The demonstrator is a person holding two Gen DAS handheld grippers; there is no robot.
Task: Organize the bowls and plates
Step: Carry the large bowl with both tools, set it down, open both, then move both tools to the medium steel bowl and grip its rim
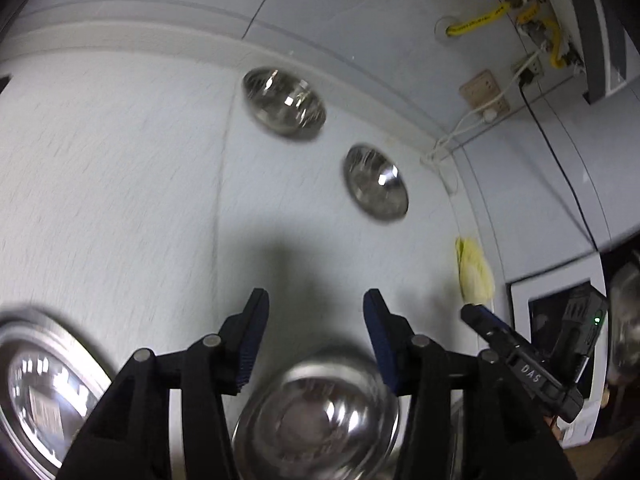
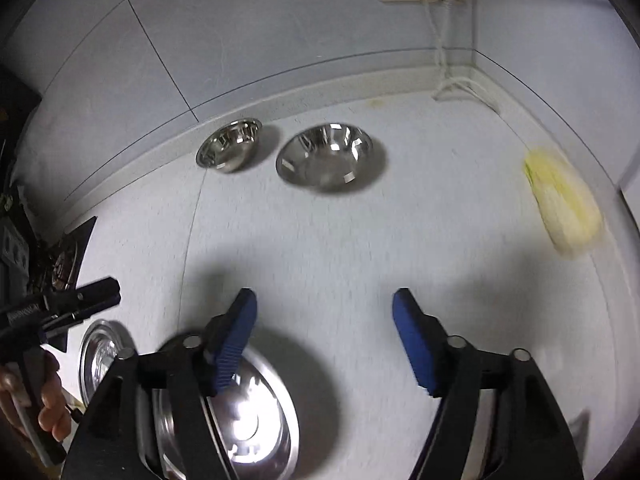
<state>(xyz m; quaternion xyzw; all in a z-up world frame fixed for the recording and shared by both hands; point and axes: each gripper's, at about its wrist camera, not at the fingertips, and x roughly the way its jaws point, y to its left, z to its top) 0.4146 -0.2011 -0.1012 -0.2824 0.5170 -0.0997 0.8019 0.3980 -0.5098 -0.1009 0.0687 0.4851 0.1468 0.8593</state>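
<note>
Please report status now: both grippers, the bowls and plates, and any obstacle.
Left gripper open, empty, above a steel bowl. Right gripper open, empty, over a steel plate. Two bowls near the wall. Cabbage off to the side, not blocking.

My left camera looks forward past my left claw (image 1: 316, 312), rolled to one side, from close above the tabletop (image 1: 120, 160) toward the tiled wall (image 1: 360, 12). My right camera sits level behind my right claw (image 2: 324, 312), facing that wall (image 2: 240, 40) from a little above the tabletop (image 2: 360, 248). Both views share the two steel bowls near the wall, the small bowl (image 1: 284, 100) (image 2: 230, 145) and the wide bowl (image 1: 376, 186) (image 2: 326, 156), and the cabbage (image 1: 474, 270) (image 2: 562, 204) off to their right.
</note>
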